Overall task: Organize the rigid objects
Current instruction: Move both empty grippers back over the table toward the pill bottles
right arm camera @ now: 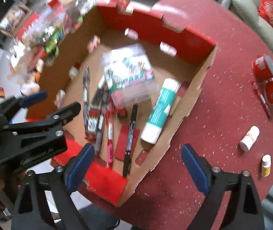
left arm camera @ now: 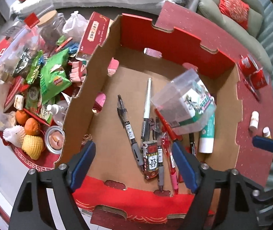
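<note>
An open red cardboard box (left arm camera: pixel 174 38) (right arm camera: pixel 192 38) sits on a red table. Inside lie several pens (left arm camera: pixel 128 126) (right arm camera: pixel 129 132), a small red packet (left arm camera: pixel 150 159), a clear plastic case (left arm camera: pixel 184 99) (right arm camera: pixel 130 76) and a white-and-teal tube (left arm camera: pixel 206 136) (right arm camera: pixel 161 109). My left gripper (left arm camera: pixel 134 163) is open and empty above the box's near side. My right gripper (right arm camera: pixel 138 164) is open and empty over the box's near right corner. On the table to the right stand a white bottle (right arm camera: pixel 249 138) (left arm camera: pixel 254 120), a smaller yellow-labelled bottle (right arm camera: pixel 266 164), two red cups (right arm camera: pixel 264 67) and a red pen (right arm camera: pixel 262 99).
Left of the box lie snack bags (left arm camera: pixel 54 78), oranges (left arm camera: pixel 32 126), netted fruit (left arm camera: pixel 32 145), a jar (left arm camera: pixel 50 26) and a red carton (left arm camera: pixel 93 34). A sofa with a red cushion (left arm camera: pixel 234 7) stands behind the table. The left gripper's body (right arm camera: pixel 31 126) shows in the right wrist view.
</note>
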